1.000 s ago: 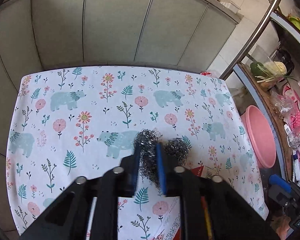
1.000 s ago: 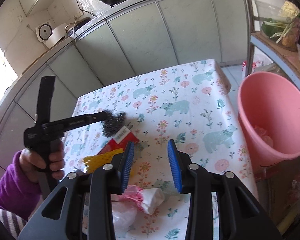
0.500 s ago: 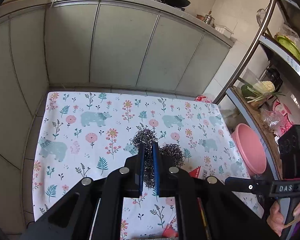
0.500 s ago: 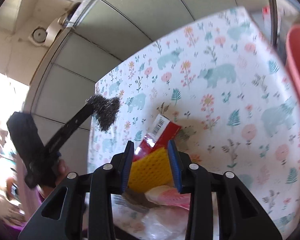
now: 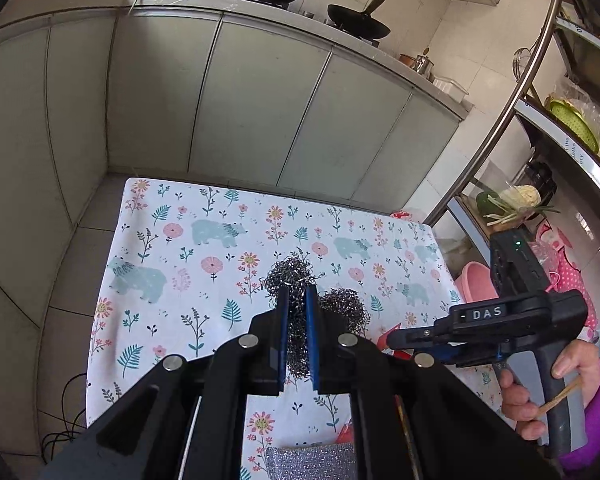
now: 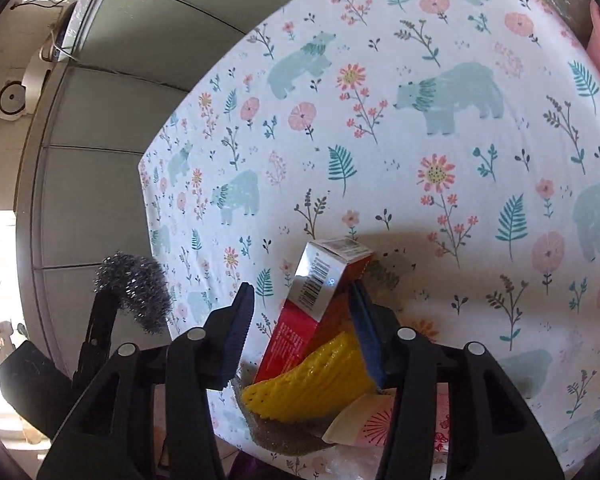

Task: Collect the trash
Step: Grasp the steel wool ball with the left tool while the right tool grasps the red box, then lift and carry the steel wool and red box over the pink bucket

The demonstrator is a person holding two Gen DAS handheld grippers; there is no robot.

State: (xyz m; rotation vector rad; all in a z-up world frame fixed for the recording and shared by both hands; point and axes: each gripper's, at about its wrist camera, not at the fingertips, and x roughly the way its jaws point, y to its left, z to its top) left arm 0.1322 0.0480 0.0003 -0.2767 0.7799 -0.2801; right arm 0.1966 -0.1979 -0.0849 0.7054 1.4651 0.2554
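Observation:
My left gripper is shut on a grey steel wool ball and holds it lifted above the floral tablecloth; the ball also shows in the right wrist view. Its dark shadow lies on the cloth beside it. My right gripper is open, low over the table, with a red and silver carton between its fingers. A yellow sponge lies under the carton. From the left wrist view, the right gripper reaches in from the right.
A pink bin stands beside the table's right edge, under a metal shelf rack. A silver scouring pad and pink and white wrappers lie at the table's near edge. Grey cabinets run behind the table.
My left gripper closed on the steel wool ball and lifted it off the cloth. My right gripper dropped down and forward to the red carton, jaws around it.

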